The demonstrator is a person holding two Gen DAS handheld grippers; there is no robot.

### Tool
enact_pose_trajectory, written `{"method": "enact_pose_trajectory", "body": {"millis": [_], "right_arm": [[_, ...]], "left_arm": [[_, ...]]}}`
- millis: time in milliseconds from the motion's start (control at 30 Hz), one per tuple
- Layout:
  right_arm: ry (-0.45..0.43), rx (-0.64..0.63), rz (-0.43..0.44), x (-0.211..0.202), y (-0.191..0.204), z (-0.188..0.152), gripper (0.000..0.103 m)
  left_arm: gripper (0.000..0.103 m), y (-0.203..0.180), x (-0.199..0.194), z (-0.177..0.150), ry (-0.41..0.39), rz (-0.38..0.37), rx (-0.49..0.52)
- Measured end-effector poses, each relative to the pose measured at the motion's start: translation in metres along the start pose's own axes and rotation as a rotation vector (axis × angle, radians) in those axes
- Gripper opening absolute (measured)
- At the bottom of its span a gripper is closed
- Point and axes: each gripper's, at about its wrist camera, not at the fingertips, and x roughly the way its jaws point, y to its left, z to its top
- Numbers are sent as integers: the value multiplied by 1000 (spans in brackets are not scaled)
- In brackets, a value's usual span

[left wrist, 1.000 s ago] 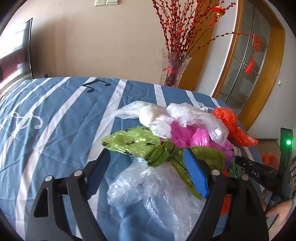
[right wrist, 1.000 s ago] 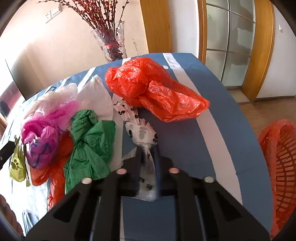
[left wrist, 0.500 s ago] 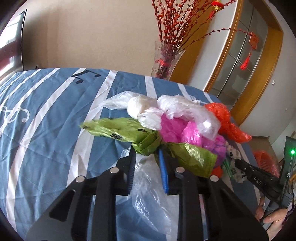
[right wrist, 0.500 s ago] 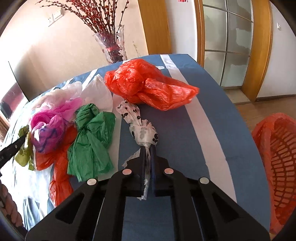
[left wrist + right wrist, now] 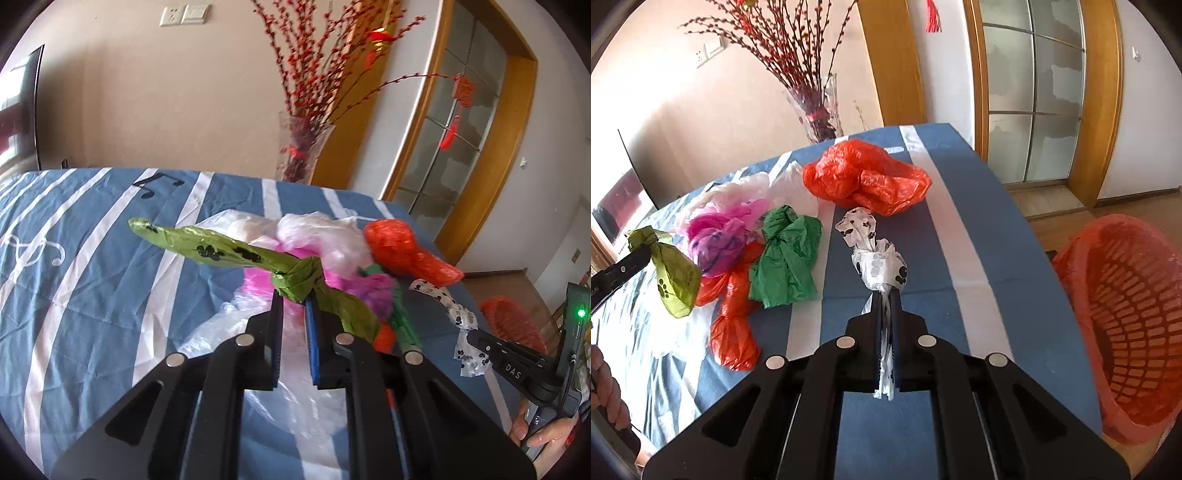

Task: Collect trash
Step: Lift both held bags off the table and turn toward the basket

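- Gripping a knotted olive-green plastic bag with black paw prints (image 5: 236, 254), the left gripper (image 5: 293, 301) has its jaws nearly closed right on the knot, and the bag's two tails stick out to either side, lifted clear of the blue tablecloth with white stripes (image 5: 81, 258).
- Over on the other side, the right gripper (image 5: 885, 295) is clamped tight on the twisted tail of a white plastic bag with black paw prints (image 5: 875, 258) (the bag's bulgy end pokes out past the fingertips, above the cloth).
- Rest of the trash sits in a heap on the table: a big crumpled orange-red plastic bag (image 5: 864, 177) at the far side, a knotted dark green plastic bag (image 5: 786, 254) beside a pink and purple bag (image 5: 720, 236), a long orange bag (image 5: 733, 317) lying under those two, plus some clear and white plastic bags (image 5: 317, 232) behind.
- An orange plastic slotted basket (image 5: 1123, 317) lined with an orange bag sits off the table's right edge, down on the floor.
- A glass vase of red-berried branches (image 5: 301, 147) stands at the table's far edge.
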Motion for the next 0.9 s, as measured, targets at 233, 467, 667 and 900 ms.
{"method": "enact_pose_trajectory", "body": {"millis": [233,467,667,900], "right_arm": [[-52,-6,-3,-30,-7,-3,5],[-80,6,-8,-47,-16,-6,5],[-77,16,-14,-48,-23,-12,5],[-51,17,-9,-39,-21,-17,5]], "left_arm": [[7,-23,-18,0,-20,-46,31],[2,-42,-23,-2,-31,-66,67],[16,-7,-10,-11,28,14,7],[53,24,4,-14,54,62,-57]]}}
